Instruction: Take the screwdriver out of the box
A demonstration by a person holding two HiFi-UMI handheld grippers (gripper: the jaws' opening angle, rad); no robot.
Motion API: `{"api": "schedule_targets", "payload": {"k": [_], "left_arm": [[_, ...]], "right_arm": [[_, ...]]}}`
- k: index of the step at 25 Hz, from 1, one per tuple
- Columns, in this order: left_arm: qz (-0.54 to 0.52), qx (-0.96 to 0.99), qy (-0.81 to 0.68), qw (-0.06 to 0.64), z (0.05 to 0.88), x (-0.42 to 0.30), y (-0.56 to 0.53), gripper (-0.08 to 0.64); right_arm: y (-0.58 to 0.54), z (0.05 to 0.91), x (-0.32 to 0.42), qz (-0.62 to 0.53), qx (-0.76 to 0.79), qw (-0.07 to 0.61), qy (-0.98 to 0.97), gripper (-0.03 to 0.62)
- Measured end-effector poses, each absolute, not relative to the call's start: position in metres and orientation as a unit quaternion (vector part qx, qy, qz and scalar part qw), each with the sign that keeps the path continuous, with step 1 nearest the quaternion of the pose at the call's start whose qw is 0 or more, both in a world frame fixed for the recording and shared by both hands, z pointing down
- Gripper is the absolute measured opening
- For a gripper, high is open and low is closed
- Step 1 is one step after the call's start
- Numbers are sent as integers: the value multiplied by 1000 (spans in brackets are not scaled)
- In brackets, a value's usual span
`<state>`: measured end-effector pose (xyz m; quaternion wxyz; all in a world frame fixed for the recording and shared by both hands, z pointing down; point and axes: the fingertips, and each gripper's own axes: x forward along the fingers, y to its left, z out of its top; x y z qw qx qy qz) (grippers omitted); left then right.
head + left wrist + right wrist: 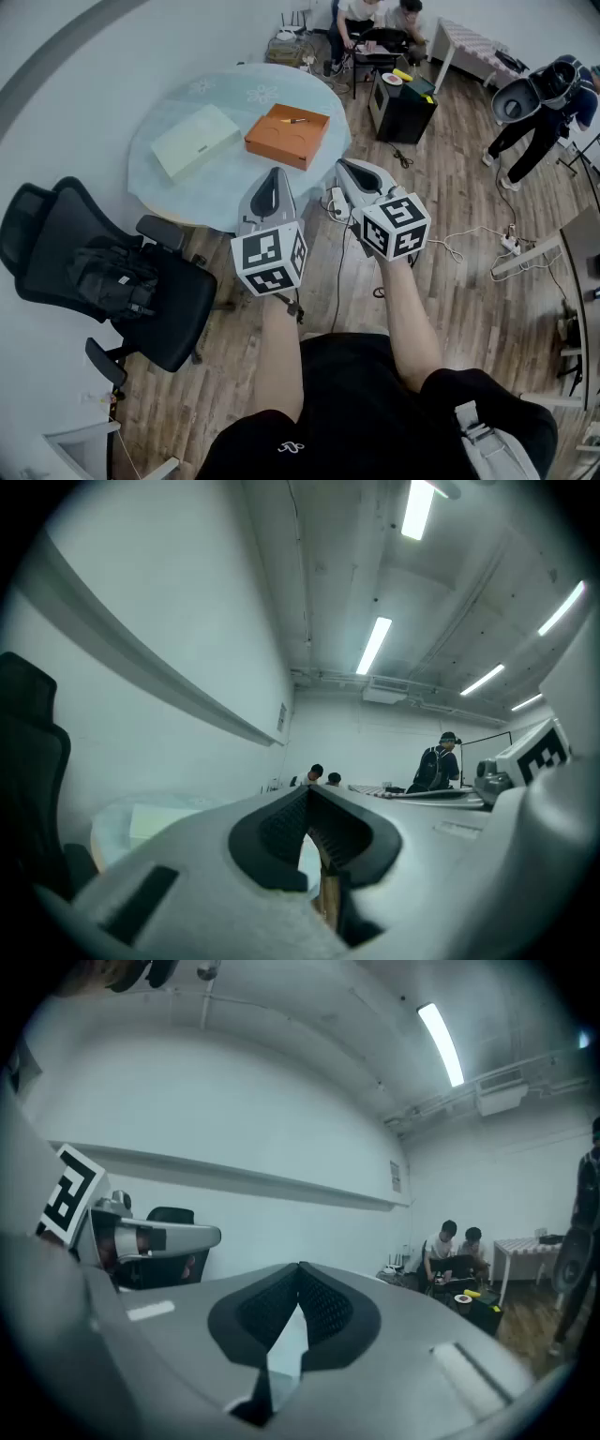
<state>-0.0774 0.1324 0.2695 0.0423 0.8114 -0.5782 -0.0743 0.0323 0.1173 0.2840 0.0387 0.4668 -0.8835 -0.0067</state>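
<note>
Screwdriver (298, 120) lies inside the open orange box (288, 137), toward its far wall; only the head view shows either. The box is shallow, rectangular and matte; it sits on a round, glassy counter (169, 103) beside a flat pale-green box (194, 141). Left claw (275, 173) and right claw (343, 165) are held level by the counter's near edge, apart from the orange box. The gripper views show each claw's ribbed black pads (326, 1309) closed together, nothing between; they alone show ceiling strip lights (374, 645) and white wall (234, 1129).

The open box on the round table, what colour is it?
The box is orange; the head view shows it best.
</note>
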Motion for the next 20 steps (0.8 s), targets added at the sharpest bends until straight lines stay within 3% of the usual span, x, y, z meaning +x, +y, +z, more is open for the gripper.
{"api": "schedule_targets", "payload": {"k": [4,10,20], "left_arm": [[-78,811,-578,49,273,-84,132,3],[-83,816,-569,57,276,-82,136,3],[-107,791,-599,66,278,-128,124,3]], "right_arm": [[112,299,36,-2,490,91,-867,6],[111,297,47,14,500,77,-863,6],[97,295,1,2,453,88,-887,8]]}}
